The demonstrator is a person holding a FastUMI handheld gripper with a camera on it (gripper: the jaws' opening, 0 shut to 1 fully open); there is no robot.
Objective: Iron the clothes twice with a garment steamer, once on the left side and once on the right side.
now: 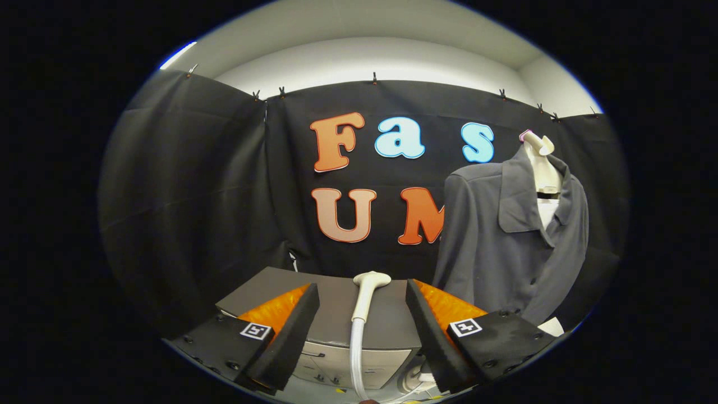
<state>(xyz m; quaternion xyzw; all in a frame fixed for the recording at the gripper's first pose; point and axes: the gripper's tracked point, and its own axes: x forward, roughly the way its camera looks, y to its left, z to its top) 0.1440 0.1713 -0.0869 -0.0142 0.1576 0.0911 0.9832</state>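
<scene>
gripper [362, 320] spread wide, holding nothing | steamer head [370, 286] lies on the grey box [387, 320] between our fingers, hose trailing toward us | grey jacket [505, 241] hangs on the mannequin beyond our right finger | risk: we reckon a lopsided pinch could let the head twist or slip

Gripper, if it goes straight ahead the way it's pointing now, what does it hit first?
Most likely the steamer head, which lies between the open fingers of the gripper on top of the grey box. Depth is hard to judge. The jacket hangs off to the right of that line.
</scene>
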